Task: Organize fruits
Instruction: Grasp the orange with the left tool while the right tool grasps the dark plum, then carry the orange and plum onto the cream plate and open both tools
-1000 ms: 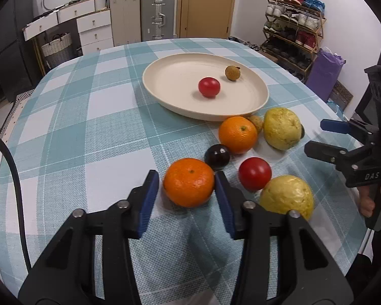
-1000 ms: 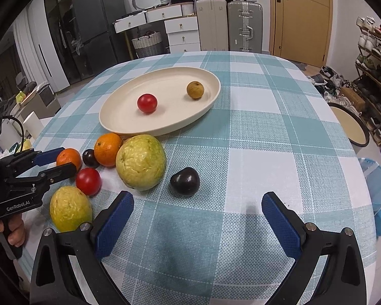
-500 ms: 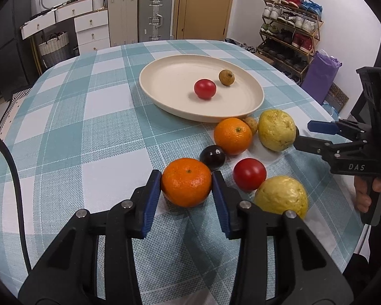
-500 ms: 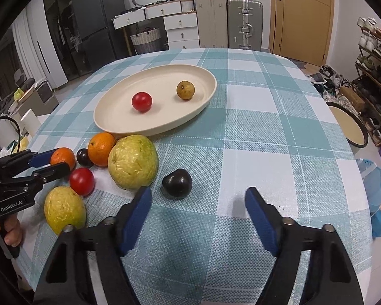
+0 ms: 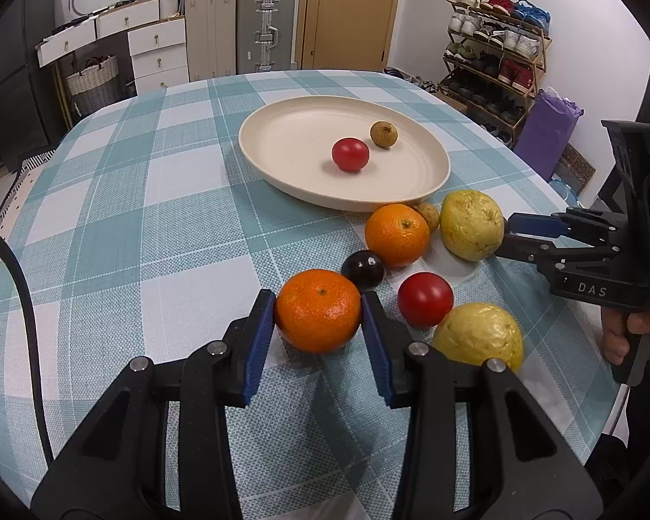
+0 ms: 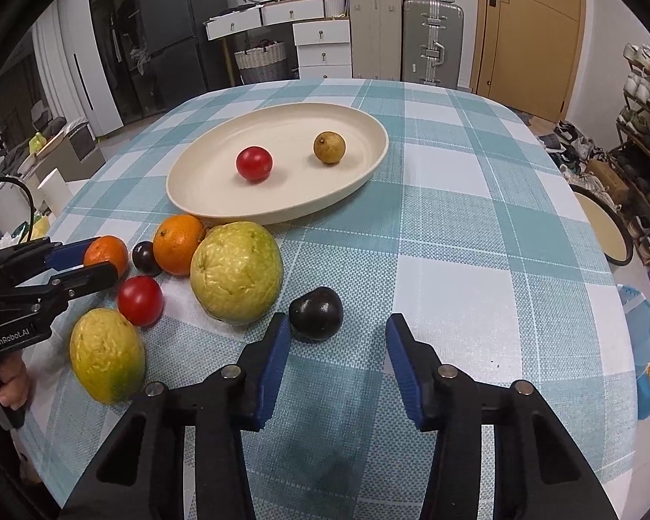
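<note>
- Two fruits lie on the plate (image 5: 281, 160): a tomato (image 5: 350, 154) near its middle and a small brown fruit (image 5: 383, 134) just beside it, toward the far rim.
- Left gripper (image 5: 318, 316): its jaws are closed onto a tangerine (image 5: 317, 310), a blue pad touching each side; the tangerine sits on the tabletop (image 5: 151, 225), well on the near side of the plate.
- A small dark plum (image 5: 362, 267) touches the tangerine on the side facing the plate, and an orange (image 5: 396, 235) lies between that plum and the plate's near rim.
- A second brown fruit (image 5: 429, 216) is tucked against the plate's rim between the orange and a large guava (image 5: 471, 224).
- A second tomato (image 5: 425, 299) and a second guava (image 5: 476, 338) lie farther from the plate, beside the tangerine.
- Right gripper (image 6: 338, 342): its jaws stand partly open and hold nothing.
- A dark fruit (image 6: 316, 313) rests on the tabletop just ahead of the right gripper's left pad, beside the large guava (image 6: 236, 272) and on the near side of the plate (image 6: 195, 182); I cannot tell whether the pad touches it.
</note>
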The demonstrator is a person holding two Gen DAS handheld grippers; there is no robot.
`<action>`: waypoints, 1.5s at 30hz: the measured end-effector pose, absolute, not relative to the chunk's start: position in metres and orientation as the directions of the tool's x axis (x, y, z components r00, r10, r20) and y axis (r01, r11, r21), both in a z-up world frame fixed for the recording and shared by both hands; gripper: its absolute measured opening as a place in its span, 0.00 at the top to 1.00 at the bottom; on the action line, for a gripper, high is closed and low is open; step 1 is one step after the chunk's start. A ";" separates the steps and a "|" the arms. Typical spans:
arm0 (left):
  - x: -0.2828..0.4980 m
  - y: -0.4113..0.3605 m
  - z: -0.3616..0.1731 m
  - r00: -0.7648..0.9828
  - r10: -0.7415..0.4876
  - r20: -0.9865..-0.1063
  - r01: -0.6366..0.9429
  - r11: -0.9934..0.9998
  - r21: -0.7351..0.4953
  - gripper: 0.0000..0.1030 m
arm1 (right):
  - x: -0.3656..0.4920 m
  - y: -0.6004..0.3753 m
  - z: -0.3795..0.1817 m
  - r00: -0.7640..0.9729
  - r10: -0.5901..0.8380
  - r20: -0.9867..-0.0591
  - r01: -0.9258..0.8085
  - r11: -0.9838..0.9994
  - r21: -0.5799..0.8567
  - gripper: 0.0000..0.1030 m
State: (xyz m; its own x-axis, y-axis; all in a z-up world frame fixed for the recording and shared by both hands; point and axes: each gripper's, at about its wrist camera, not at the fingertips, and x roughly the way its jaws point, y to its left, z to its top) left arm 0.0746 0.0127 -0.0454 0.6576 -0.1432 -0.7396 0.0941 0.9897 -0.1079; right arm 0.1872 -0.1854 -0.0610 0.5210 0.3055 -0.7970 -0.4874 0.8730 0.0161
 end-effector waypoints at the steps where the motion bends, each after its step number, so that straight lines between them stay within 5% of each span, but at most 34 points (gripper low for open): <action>1: 0.074 0.013 -0.045 0.658 -0.143 -0.739 0.095 0.990 -0.107 0.64 | 0.186 -0.184 -0.061 0.521 0.305 -0.797 -0.491 0.871 0.012 0.55; 9: 0.073 0.017 -0.041 0.671 -0.132 -0.729 0.080 0.991 -0.106 0.64 | 0.186 -0.176 -0.062 0.525 0.291 -0.800 -0.515 0.857 -0.026 0.60; 15: 0.073 0.018 -0.040 0.672 -0.132 -0.729 0.078 0.991 -0.108 0.64 | 0.186 -0.176 -0.059 0.519 0.317 -0.794 -0.537 0.843 -0.014 0.75; 45: 0.063 0.011 -0.007 0.765 -0.121 -0.632 0.076 0.992 -0.098 0.64 | 0.167 -0.193 -0.019 0.629 0.451 -0.633 -0.531 0.844 0.074 0.75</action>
State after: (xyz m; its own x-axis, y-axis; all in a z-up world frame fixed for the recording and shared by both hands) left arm 0.0633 0.0105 -0.0072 0.7654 -0.1212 -0.6320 0.0760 0.9923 -0.0982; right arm 0.1667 -0.1930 -0.0189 0.6289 0.4512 -0.6332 -0.5311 0.8441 0.0739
